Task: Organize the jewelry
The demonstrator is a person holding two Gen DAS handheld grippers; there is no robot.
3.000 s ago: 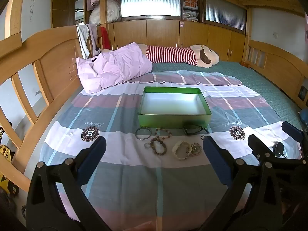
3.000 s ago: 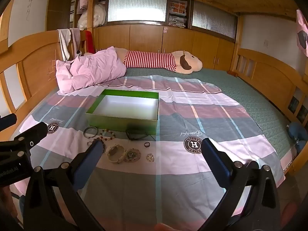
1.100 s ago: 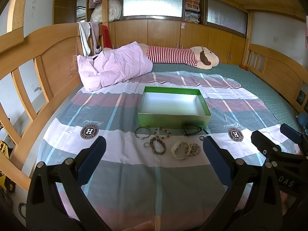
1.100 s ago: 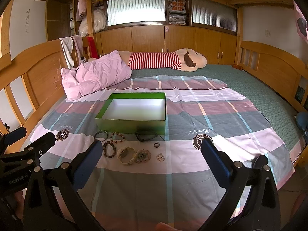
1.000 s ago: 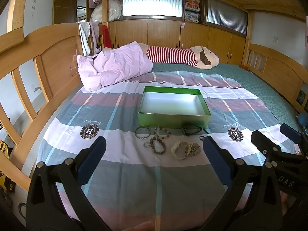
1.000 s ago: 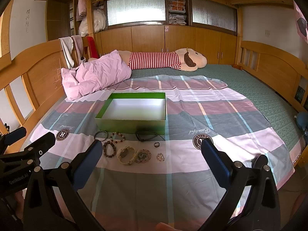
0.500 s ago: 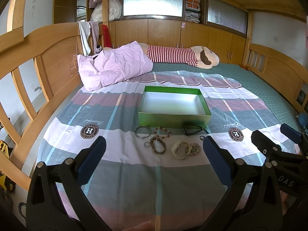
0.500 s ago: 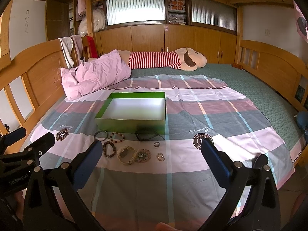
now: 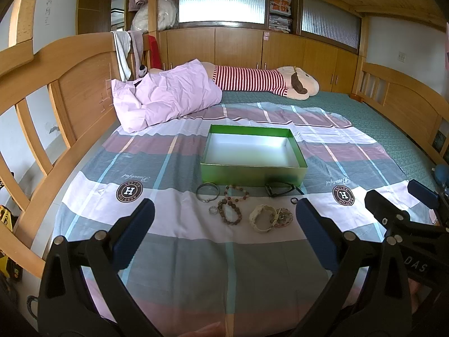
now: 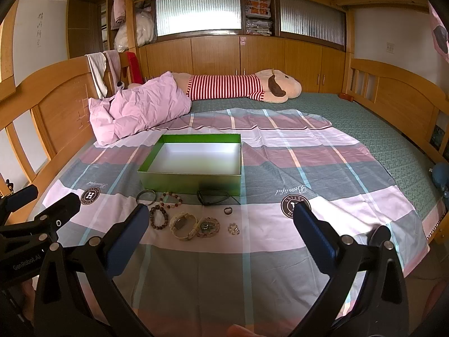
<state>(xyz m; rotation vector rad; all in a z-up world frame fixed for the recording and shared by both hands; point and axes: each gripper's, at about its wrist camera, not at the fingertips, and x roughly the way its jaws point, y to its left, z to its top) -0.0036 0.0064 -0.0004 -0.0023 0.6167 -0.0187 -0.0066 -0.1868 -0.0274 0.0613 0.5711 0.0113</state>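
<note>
So both grippers hang above the near edge of the bed, well short of the jewelry. Left gripper (image 9: 224, 219) has its jaws wide apart, nothing between them; right gripper (image 10: 220, 224) likewise spread wide and empty. Box (image 9: 252, 170) sits open mid-bed on the sheet (image 9: 174, 230), lid off and bare inside, probably the drop target. Just before its near wall lie a bangle (image 9: 207, 192), bead bracelets (image 9: 230, 214), a watch (image 10: 183, 226), a ring (image 10: 228, 210) and a black cord (image 10: 213, 196), laid out separately, likely for one-at-a-time picks. Nothing boxed yet.
</note>
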